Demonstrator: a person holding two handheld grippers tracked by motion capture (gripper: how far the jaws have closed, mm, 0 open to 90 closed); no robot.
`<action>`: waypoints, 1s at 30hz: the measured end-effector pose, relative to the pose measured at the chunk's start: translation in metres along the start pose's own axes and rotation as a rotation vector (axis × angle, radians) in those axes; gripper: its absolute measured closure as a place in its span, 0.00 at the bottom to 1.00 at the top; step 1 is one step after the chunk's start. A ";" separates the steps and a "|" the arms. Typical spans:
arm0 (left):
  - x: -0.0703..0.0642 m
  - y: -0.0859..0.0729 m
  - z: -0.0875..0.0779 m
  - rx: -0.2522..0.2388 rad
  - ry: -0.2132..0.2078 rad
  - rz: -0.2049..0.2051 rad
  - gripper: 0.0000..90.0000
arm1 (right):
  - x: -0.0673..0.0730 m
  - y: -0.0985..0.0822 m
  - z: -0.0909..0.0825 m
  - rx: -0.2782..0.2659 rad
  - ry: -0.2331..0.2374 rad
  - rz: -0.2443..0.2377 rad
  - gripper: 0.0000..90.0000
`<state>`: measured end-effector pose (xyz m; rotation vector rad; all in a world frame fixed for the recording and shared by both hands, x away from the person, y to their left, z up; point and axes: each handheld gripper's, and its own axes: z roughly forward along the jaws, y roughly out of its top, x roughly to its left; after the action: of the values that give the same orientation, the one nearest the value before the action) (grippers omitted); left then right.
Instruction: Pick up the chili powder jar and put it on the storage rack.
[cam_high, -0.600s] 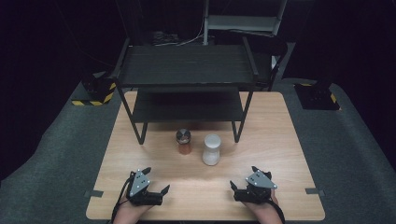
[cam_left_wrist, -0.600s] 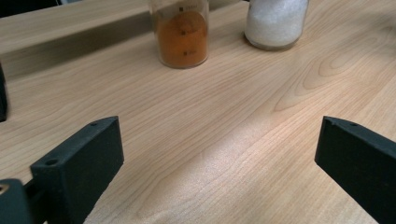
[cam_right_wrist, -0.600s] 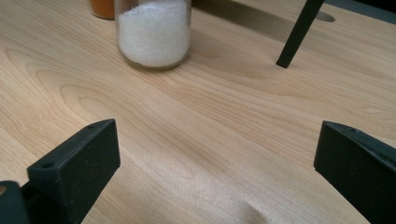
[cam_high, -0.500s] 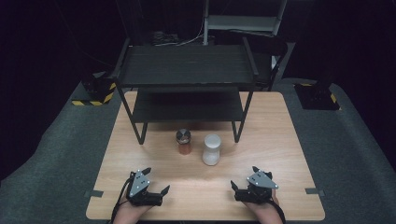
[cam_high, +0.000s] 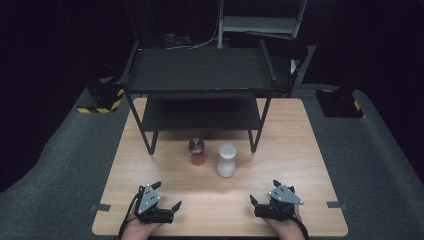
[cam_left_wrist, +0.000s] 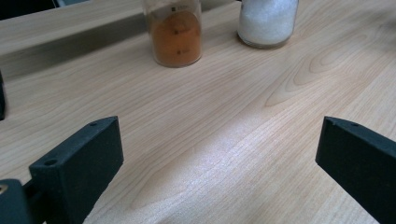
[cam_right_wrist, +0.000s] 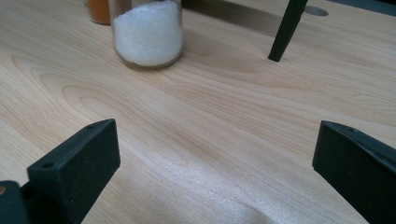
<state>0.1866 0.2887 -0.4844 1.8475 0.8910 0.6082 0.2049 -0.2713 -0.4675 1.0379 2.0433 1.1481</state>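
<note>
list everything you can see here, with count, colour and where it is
spice jar: 1, clear with orange powder and dark lid, table middle, left of the other jar
salt jar: 1, clear with white grains and white lid, table middle
shelf rack: 1, black, two levels, far half of table
table: 1, light wood
floor mat: grey, around table
left gripper: 1, black, near edge, jaws open
right gripper: 1, black, near edge, jaws open

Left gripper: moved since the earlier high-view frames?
No. The left gripper sits at the same spot near the wooden table's front edge, equally far from the orange spice jar.
</note>
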 end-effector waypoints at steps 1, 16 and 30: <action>0.000 0.000 0.000 0.000 0.000 0.000 0.01 | 0.000 0.000 0.000 0.000 0.000 0.000 0.01; 0.004 -0.003 0.000 -0.020 -0.019 -0.045 0.01 | -0.002 -0.005 -0.004 -0.020 0.006 0.018 0.01; 0.009 0.001 -0.005 -0.077 -0.031 -0.055 0.01 | -0.002 -0.006 -0.004 -0.027 0.011 0.005 0.01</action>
<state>0.1887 0.2985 -0.4814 1.7533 0.8834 0.5712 0.2008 -0.2769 -0.4704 1.0262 2.0299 1.1829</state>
